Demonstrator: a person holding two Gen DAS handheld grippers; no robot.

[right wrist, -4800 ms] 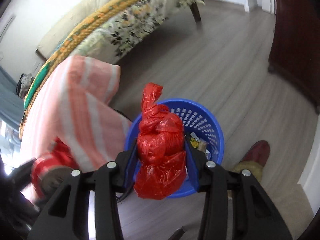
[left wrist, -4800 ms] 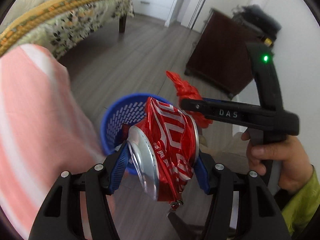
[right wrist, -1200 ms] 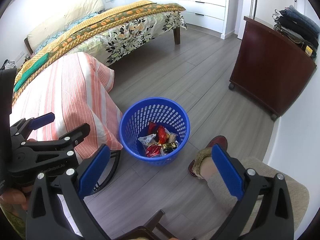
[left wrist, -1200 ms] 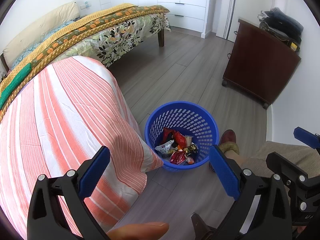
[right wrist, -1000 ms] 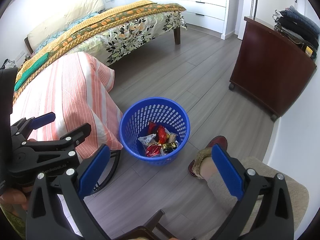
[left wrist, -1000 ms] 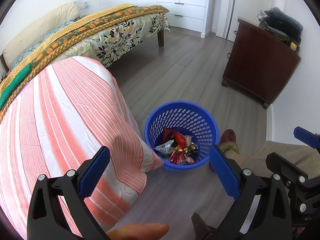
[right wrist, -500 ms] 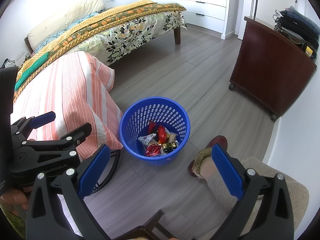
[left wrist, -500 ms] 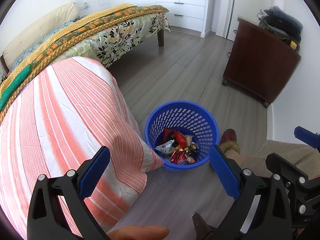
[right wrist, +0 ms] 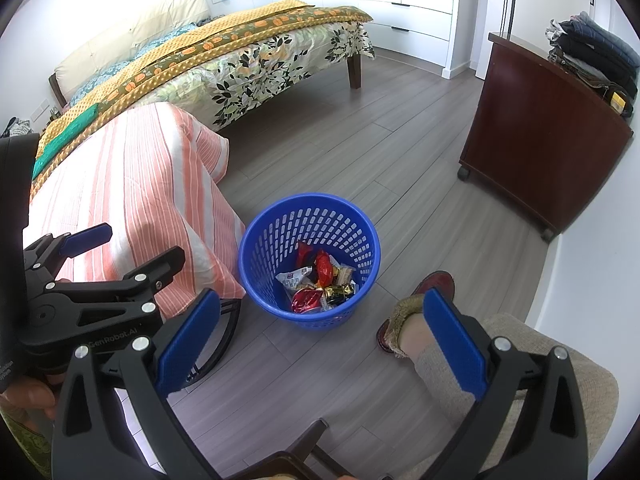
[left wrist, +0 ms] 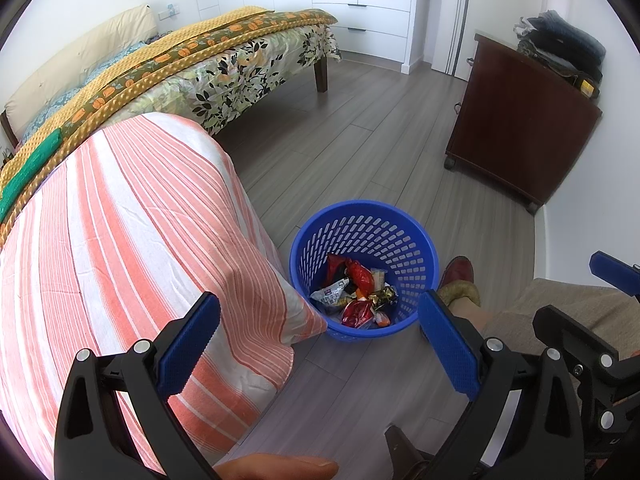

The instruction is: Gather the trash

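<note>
On the left, a tabletop [left wrist: 120, 240] draped in an orange-and-white striped cloth shows no trash on the part in view. The left hand-held gripper [left wrist: 318, 346] hangs above its corner, jaws spread wide and empty. Ahead of and below both tools, on the wooden floor [left wrist: 360, 140], stands the blue mesh wastebasket [left wrist: 400, 232], upright, just beside the hanging cloth. At its bottom lies a heap of trash [left wrist: 356, 296]: red wrappers, a white packet, a gold foil piece. The right hand-held gripper [right wrist: 320, 346] is likewise released and empty, with the basket roughly centred between its jaws. Neither tool looks clearly nearer. The collecting seems done.
</note>
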